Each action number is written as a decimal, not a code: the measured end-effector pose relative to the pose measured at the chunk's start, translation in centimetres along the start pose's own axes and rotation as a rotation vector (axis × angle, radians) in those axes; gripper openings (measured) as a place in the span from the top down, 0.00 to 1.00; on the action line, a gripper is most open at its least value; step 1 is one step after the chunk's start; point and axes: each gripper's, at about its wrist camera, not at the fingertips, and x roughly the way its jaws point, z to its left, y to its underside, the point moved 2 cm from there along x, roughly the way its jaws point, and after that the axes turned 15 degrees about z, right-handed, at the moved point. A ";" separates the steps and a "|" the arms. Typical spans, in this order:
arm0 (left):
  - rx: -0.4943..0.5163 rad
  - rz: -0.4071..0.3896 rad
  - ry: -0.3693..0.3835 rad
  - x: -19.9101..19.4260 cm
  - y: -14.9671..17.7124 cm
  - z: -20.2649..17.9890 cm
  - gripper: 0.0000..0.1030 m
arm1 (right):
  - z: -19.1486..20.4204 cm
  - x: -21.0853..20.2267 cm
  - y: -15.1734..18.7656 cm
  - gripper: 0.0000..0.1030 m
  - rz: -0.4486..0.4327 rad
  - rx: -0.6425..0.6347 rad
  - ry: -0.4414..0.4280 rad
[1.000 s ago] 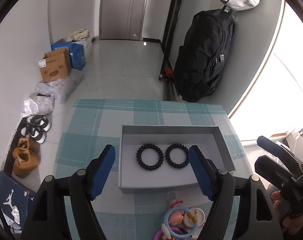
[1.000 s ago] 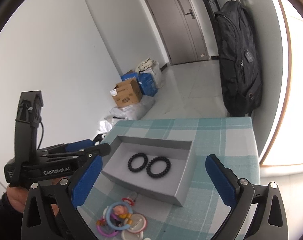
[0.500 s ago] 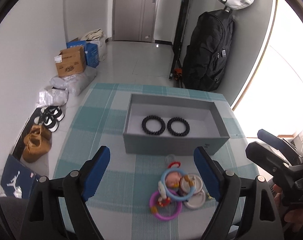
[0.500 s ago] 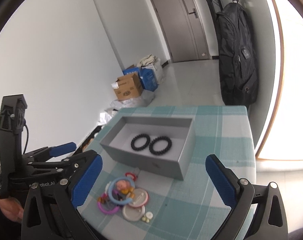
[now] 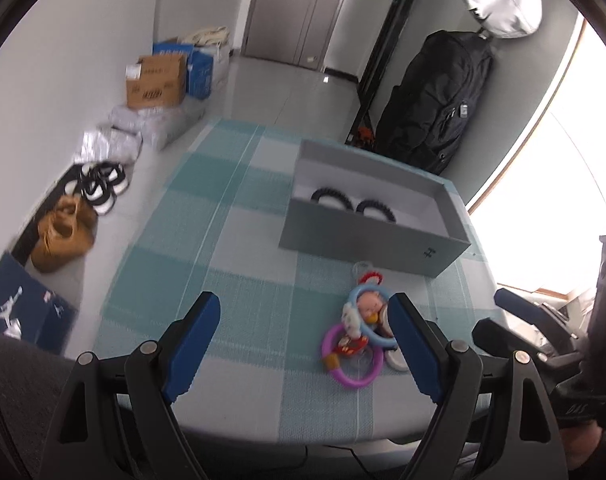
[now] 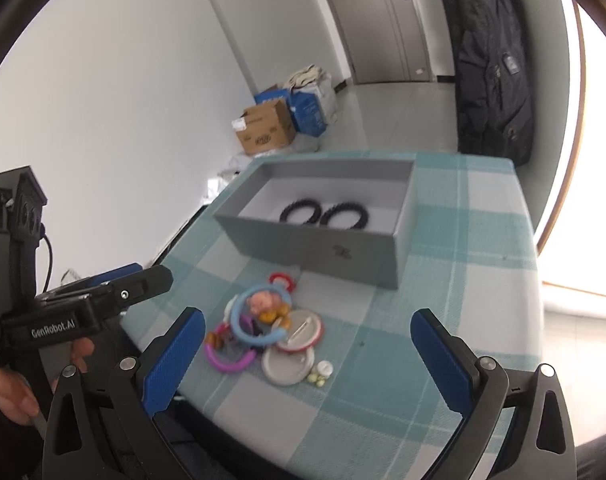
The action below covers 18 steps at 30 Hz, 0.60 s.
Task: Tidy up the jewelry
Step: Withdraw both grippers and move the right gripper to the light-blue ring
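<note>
A grey open box (image 5: 367, 236) (image 6: 315, 244) stands on the table with two black bead bracelets (image 5: 331, 196) (image 6: 299, 212) lying side by side inside. In front of it is a pile of trinkets: a blue ring with a small figure (image 5: 367, 312) (image 6: 259, 312), a purple ring (image 5: 351, 364), round badges (image 6: 291, 364) and tiny pale beads (image 6: 321, 374). My left gripper (image 5: 303, 320) hangs open over the cloth, the pile just inside its right finger. My right gripper (image 6: 309, 324) is open above the pile. Neither holds anything.
The table wears a teal checked cloth (image 5: 231, 248), and its near edge runs just under both grippers. On the floor are a cardboard box (image 5: 157, 80), shoes (image 5: 65, 232) and a black backpack (image 5: 435, 104) against the wall. A bright window fills the right side.
Both grippers have drawn back from the box and sunk lower. The trinket pile has come into view between their fingers. The left jaws stand slightly wider.
</note>
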 end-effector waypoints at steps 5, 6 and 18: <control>0.004 -0.018 -0.002 -0.2 0.0 0.1 0.20 | 1.2 1.8 0.2 0.02 0.056 -0.038 -0.008; -0.001 -0.018 -0.003 -0.1 0.0 0.2 0.20 | 1.5 2.1 0.2 0.05 0.065 -0.048 -0.009; -0.079 -0.021 -0.011 -0.3 -0.4 3.3 0.20 | 3.6 5.5 -0.5 0.19 0.111 -0.118 0.020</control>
